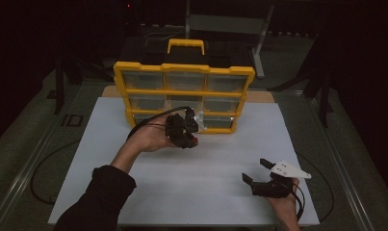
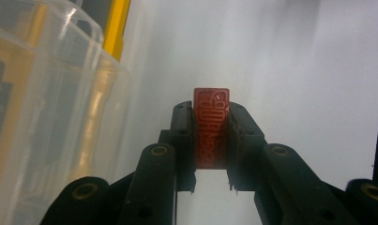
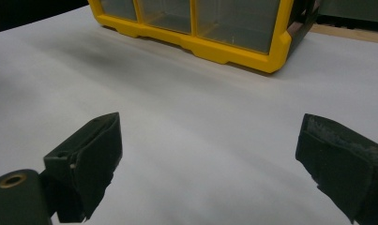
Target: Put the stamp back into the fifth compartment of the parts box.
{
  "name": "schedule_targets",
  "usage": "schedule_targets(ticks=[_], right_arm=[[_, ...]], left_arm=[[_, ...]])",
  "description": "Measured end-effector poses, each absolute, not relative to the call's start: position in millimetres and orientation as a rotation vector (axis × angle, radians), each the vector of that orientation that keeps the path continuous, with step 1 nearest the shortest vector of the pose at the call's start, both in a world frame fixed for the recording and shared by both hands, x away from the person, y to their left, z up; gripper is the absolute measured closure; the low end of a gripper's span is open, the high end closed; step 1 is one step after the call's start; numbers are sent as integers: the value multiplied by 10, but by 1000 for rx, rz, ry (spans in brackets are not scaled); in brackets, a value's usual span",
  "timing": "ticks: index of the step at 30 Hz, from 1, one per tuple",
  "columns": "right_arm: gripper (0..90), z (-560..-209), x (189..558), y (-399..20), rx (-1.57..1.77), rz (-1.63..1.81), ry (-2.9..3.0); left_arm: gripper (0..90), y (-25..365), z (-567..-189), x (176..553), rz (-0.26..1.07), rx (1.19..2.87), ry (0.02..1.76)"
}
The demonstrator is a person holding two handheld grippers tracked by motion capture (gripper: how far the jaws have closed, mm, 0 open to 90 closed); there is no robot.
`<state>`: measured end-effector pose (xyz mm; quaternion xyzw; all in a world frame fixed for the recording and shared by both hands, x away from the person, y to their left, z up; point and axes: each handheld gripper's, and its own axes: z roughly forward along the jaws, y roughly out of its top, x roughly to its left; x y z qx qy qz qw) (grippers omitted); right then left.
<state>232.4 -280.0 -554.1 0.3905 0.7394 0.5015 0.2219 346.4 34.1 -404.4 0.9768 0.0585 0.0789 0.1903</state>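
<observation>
Red tag (image 2: pixel 211 127) clamped in left gripper (image 1: pixel 187 129) by organizer (image 1: pixel 184 96), mid-carry; next, likely placement; right gripper (image 1: pixel 259 171) idle, jaws apart, near right.

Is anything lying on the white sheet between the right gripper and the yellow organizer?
No. In the right gripper view the white sheet is bare from the open right gripper up to the yellow organizer; the high view agrees.

red block (image 2: pixel 211 126): lower sides hidden by fingers | clear bin (image 2: pixel 46 117): blurred, cut off left | organizer (image 3: pixel 196 28): top cut off
</observation>
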Motion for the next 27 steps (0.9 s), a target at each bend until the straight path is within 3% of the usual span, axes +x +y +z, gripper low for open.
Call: schedule_targets(ticks=[27], right_arm=[[72, -5537, 2323, -2801, 1096, 1394, 2040]], left_arm=[[758, 426, -3641, 3626, 275, 2712, 201]])
